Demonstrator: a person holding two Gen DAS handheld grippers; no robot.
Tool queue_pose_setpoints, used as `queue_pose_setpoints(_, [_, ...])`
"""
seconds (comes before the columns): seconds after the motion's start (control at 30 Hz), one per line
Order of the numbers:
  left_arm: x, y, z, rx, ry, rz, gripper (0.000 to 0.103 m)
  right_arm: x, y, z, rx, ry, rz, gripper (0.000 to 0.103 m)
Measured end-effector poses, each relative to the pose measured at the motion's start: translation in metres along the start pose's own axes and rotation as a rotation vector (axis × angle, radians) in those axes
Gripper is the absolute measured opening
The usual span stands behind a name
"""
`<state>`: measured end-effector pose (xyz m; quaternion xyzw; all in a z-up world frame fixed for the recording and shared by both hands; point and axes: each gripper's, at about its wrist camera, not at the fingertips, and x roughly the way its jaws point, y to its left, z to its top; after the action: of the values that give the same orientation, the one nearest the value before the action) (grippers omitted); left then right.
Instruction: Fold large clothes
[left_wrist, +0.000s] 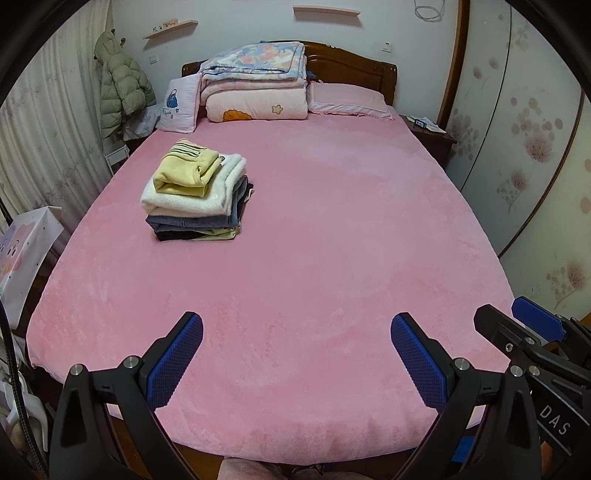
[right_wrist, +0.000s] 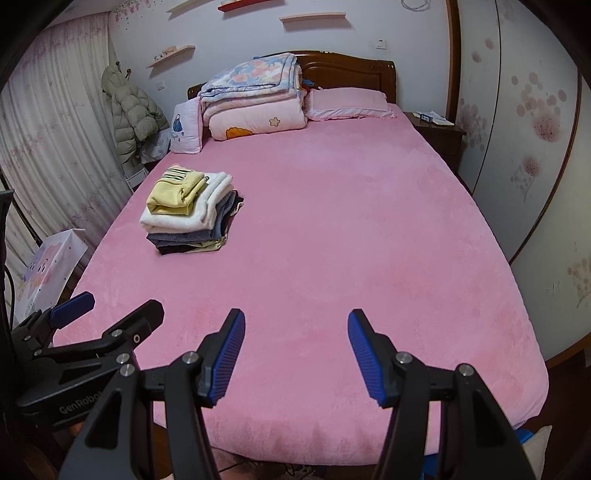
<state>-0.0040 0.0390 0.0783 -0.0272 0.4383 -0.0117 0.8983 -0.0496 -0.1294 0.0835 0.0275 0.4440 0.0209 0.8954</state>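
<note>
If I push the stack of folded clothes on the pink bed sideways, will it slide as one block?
Probably not. The stack of folded clothes is soft, loose layers, so the small yellow folded garment on top would likely shift or topple first. The plush pink bed cover looks grippy, so the bottom layer may drag and bunch.

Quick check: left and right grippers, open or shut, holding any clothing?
Left gripper: open, holding nothing, above the pink plush bed cover.
Right gripper: open, holding nothing.

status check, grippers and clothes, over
Left gripper open, empty. Right gripper open, empty, both over bed's near edge. Folded clothes stack far left on bed, untouched. Nothing in the way.
</note>
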Motion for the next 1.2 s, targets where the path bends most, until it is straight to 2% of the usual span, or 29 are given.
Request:
queue_pose_setpoints(0.77, [0.003,0.002,0.001,0.023,0.021,0.015,0.101,0.005,-0.003,-0.003,0.009,0.020,-0.015,0.058])
queue_pose_setpoints(0.97, [0.002,0.006,-0.002,0.018,0.023,0.017,0.101,0.003,-0.003,-0.004,0.023,0.016,-0.013,0.070])
queue_pose_setpoints(1.2, [-0.001,0.008,-0.005,0.022,0.020,0.024,0.101,-0.002,-0.001,-0.006,0.021,0.009,-0.013,0.071])
